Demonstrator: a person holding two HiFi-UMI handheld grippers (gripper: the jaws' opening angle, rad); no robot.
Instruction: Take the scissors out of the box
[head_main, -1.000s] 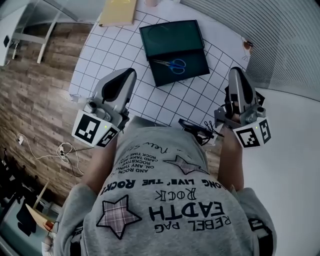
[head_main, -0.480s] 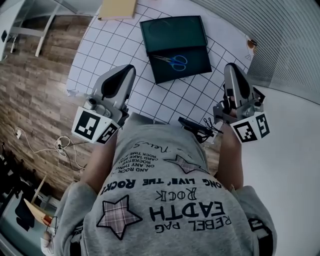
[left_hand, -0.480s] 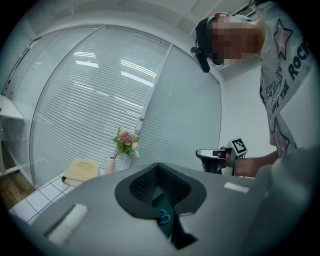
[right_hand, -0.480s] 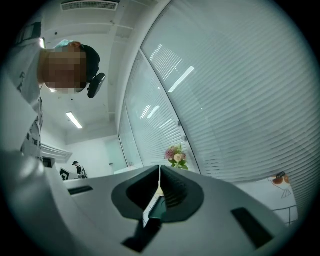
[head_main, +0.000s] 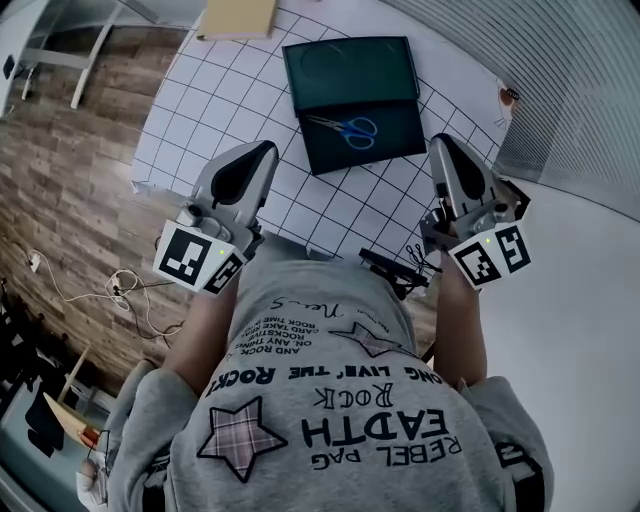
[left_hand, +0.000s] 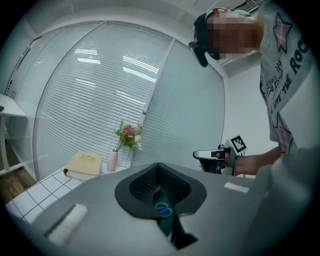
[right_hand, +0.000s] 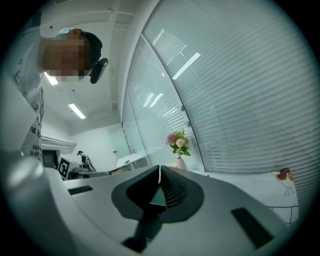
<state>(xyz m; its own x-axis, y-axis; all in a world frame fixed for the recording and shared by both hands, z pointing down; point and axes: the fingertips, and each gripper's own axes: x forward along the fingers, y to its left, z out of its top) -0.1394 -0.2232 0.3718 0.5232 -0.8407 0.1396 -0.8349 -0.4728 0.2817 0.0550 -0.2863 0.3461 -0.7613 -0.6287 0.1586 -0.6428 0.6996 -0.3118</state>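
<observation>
An open dark green box lies on the white gridded table. Blue-handled scissors rest in its nearer half. My left gripper hovers to the lower left of the box, shut and empty. Between its closed jaws in the left gripper view, the scissors show ahead. My right gripper hangs to the lower right of the box, shut with nothing in it. The right gripper view shows only a dark slice of the box past the jaws. Neither gripper touches the box.
A tan book lies beyond the box at the table's far edge, with a small vase of flowers beside it. Wooden floor drops off to the left. Window blinds run along the right. A black device hangs at the person's waist.
Both grippers have moved nearer to the box, the right one also shifting left toward it. Their jaws stay shut. The scissors and box have not moved.
</observation>
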